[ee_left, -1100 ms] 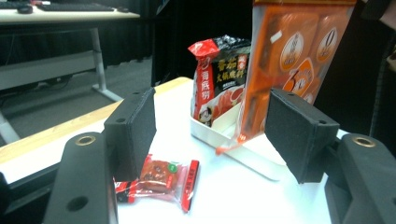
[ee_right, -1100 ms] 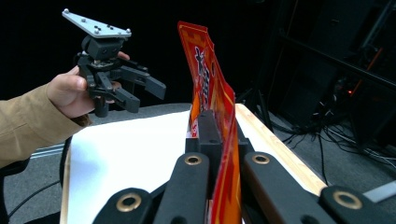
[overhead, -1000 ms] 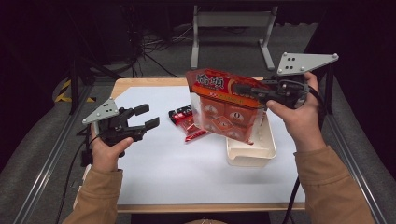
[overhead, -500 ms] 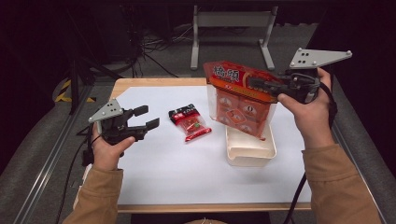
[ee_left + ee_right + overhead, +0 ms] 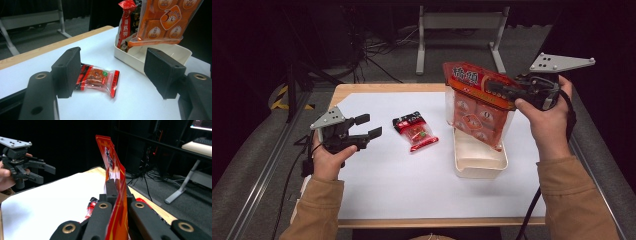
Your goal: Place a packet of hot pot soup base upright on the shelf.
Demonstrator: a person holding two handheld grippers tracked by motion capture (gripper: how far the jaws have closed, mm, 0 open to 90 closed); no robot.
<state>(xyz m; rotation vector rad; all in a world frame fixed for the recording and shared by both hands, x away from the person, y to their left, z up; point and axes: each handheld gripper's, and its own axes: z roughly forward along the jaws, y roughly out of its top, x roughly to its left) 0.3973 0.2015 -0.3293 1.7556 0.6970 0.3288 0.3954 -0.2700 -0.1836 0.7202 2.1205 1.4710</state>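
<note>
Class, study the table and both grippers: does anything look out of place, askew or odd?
Nothing looks spilled or damaged. The large orange snack bag hangs tilted above the cream tray, pinched at its top edge by the right gripper. One small red packet lies outside the tray, on the white table, near the open left gripper.

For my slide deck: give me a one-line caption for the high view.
Right gripper holds a large orange snack bag above a white tray; open left gripper waits beside a small red packet.

Left tongs [image 5: 368,125] agape — right tongs [image 5: 493,88] clamped
</note>
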